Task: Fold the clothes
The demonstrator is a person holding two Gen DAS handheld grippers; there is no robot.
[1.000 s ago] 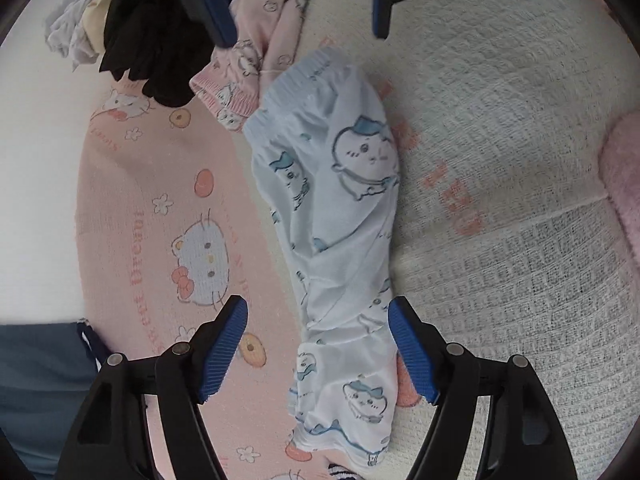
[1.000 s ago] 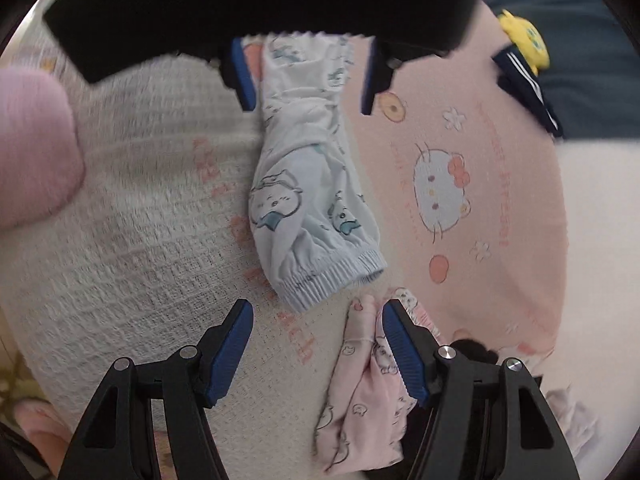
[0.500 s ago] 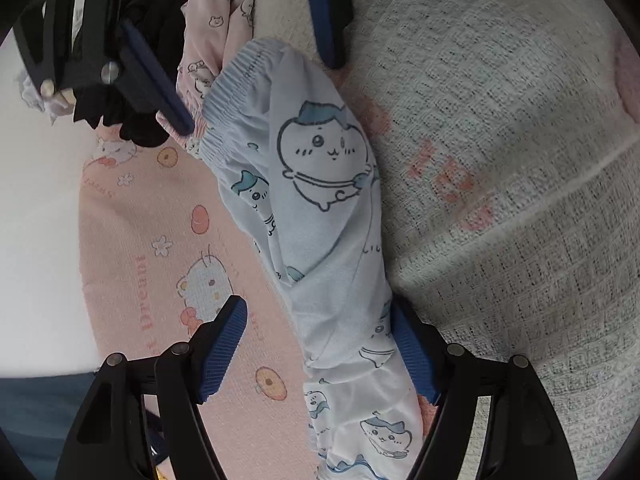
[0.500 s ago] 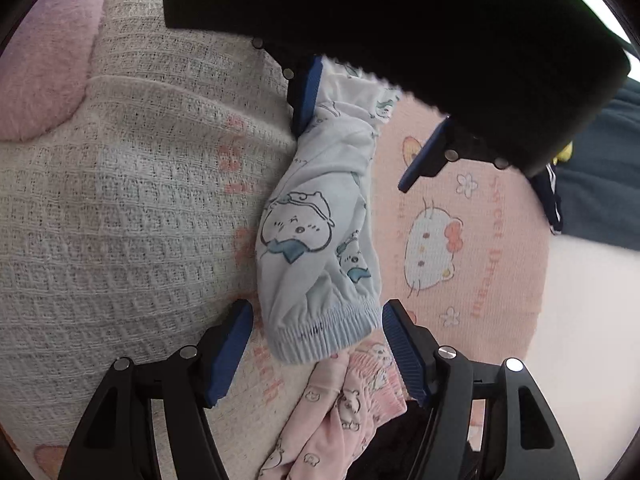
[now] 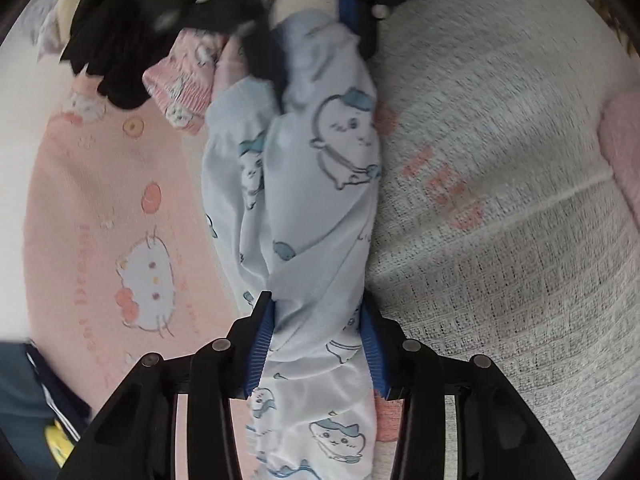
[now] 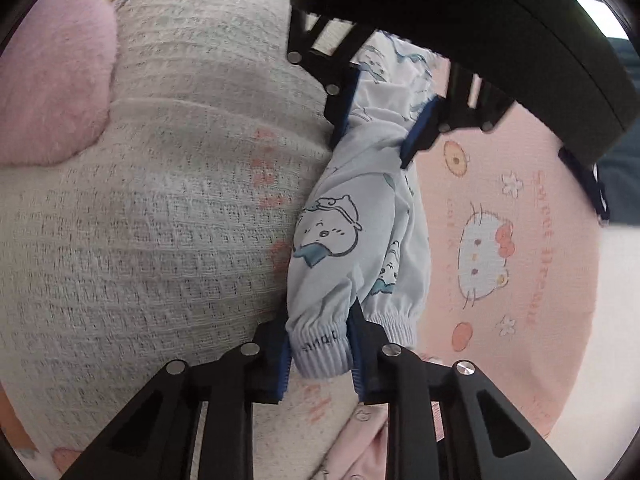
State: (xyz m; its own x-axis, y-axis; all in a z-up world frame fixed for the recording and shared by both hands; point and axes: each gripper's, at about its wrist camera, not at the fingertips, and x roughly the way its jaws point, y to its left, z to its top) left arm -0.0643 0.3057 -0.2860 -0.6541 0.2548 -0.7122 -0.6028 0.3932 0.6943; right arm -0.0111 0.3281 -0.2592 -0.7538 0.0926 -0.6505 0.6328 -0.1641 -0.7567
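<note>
A pale blue garment (image 5: pixel 320 184) printed with small cartoon animals lies stretched along the seam where a white waffle-weave blanket (image 5: pixel 500 240) meets a pink cartoon-cat blanket (image 5: pixel 100 208). It is bunched lengthwise into a narrow, twisted roll, with one gripper at each end.

In the left wrist view, the left gripper (image 5: pixel 318 344) has its blue-padded jaws closing on the middle-to-lower stretch of the garment; the cloth is gathered tight between the pads and fans out again below them toward the camera. At the far end of the garment the right gripper (image 5: pixel 316 32) shows blurred, with fabric between its fingers.

In the right wrist view, the right gripper (image 6: pixel 320 354) is closing on the ribbed elastic hem of the garment (image 6: pixel 360 248); the pads press one section of that hem between them, while the rest of the hem hangs free just to the right of the jaws. Farther along, the left gripper (image 6: pixel 376 120) pinches the cloth where it narrows.

Beside the hem end lies a crumpled pink printed garment (image 5: pixel 188 80), and next to it a heap of black clothing (image 5: pixel 108 48) with some pale pieces behind. A fluffy pink cushion (image 6: pixel 52 92) rests on the white blanket, well apart from the blue garment. A dark navy item (image 5: pixel 28 412) sits at the edge of the pink blanket. No container is in view.
</note>
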